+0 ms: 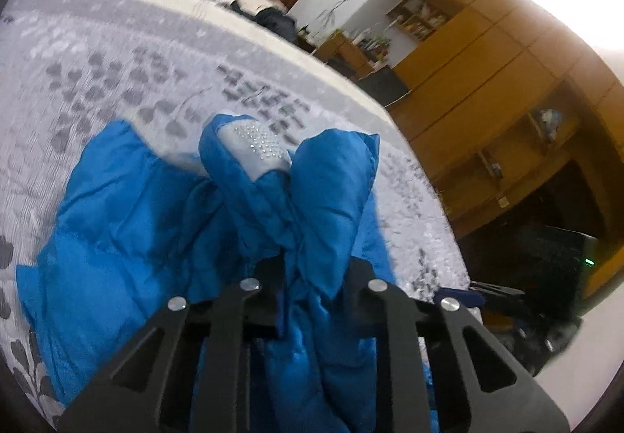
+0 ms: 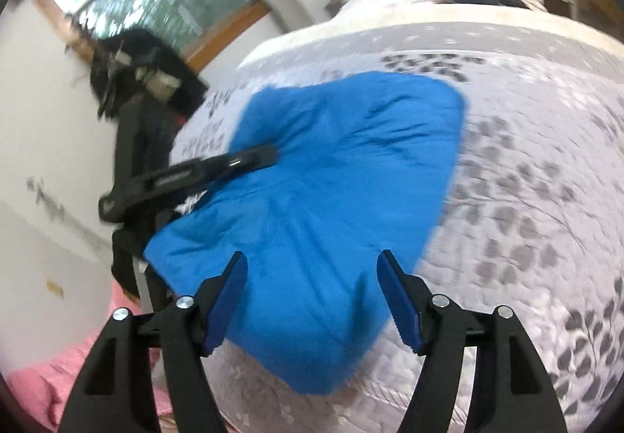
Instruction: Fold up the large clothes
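1. Right now my left gripper (image 1: 288,175) is pinching a bunched fold of the blue jacket (image 2: 331,191), lifted off the bedspread (image 2: 526,167)
2. My right gripper (image 2: 312,296) hangs spread over the near hem, gripping nothing
3. Folding looks partway; final folds seem left

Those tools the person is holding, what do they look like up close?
Both are black plastic frames with triangular cut-outs and round silver pivot pins. The right tool ends in two flat blue ribbed pads. On the left tool, one translucent pad studded with small shiny dots shows; a black clip-like bar with small lettering runs along its side.
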Available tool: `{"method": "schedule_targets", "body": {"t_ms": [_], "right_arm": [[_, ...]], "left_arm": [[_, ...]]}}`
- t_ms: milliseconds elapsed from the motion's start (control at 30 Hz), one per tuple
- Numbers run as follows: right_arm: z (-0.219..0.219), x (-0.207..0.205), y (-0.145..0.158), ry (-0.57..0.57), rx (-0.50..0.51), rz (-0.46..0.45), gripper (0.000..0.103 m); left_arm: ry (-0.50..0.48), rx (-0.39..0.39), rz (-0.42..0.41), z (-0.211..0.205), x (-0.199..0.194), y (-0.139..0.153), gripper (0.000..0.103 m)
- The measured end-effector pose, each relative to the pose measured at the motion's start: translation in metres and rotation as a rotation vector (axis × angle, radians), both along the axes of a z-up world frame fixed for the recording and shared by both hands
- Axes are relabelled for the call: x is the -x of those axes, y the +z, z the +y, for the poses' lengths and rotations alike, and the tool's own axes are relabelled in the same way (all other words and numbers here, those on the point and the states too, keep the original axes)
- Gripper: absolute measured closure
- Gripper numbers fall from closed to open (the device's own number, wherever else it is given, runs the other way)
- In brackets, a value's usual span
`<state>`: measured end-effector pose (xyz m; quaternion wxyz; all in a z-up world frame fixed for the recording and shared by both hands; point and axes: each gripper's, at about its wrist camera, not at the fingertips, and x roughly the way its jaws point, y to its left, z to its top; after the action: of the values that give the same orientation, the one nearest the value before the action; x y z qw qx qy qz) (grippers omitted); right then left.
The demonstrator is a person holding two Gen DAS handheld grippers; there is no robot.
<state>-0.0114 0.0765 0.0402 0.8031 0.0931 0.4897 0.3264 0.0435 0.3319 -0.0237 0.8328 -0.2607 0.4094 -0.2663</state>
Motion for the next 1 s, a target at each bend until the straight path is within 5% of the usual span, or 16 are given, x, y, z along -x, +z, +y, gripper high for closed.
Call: {"method": "schedule_targets", "body": {"t_ms": [267, 433, 600, 800, 1000], "right_arm": [[-0.031, -0.004, 0.002, -0.072, -0.041, -0.009, 0.033], [-0.012, -0.007, 0.0, -0.024, -0.032, -0.009, 0.033], [0.018, -0.001, -0.004, 0.045, -0.003, -0.006, 0.032], [0.053, -0.004, -0.021, 0.084, 0.069, 0.021, 0.029], [0.074, -0.006, -0.04, 0.093, 0.095, 0.065, 0.025]], "left_arm": [[-0.054, 0.083, -0.194, 0.011, 0.036, 0.055, 0.089], [0.001, 0.124, -0.267, 0.059, 0.065, 0.068, 0.09], [0.074, 0.206, -0.174, 0.111, 0.062, 0.023, 0.089], [0.048, 0.341, -0.067, 0.122, 0.046, -0.033, 0.088], [0.045, 0.26, -0.043, 0.132, 0.019, -0.053, 0.08]]}}
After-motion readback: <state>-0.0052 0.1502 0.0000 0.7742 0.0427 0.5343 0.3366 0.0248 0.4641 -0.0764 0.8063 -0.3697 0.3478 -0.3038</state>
